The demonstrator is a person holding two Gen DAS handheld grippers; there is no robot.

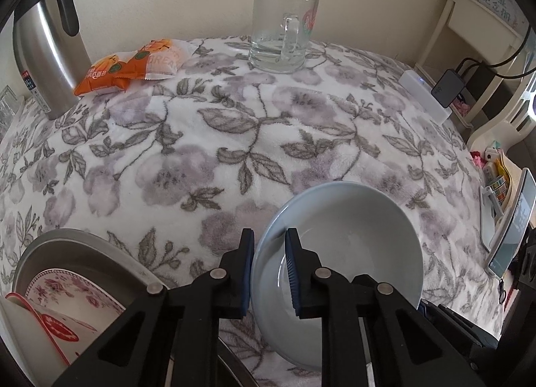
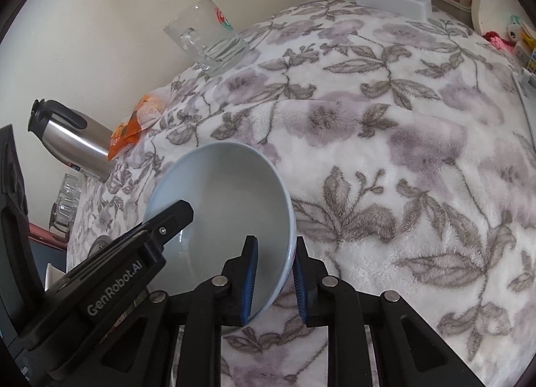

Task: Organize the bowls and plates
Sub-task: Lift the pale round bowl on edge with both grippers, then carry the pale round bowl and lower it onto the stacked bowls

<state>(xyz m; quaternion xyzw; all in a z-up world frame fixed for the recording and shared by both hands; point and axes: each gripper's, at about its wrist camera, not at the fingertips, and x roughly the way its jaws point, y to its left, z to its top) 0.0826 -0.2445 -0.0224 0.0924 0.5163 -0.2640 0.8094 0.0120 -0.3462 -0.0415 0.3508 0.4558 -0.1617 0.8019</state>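
Both tongs clamp the rim of the pale blue-grey ceramic bowl (image 1: 338, 246), which sits tilted near the front edge of the floral-cloth-covered surface (image 1: 234, 125). The left tongs (image 1: 269, 273) pinch its left rim, the right tongs (image 2: 275, 281) its right rim. At the front left corner, a round metal tray (image 1: 67, 246) holds a floral-patterned plate (image 1: 70, 289). A clear glass mug (image 1: 283, 31) stands at the far edge.
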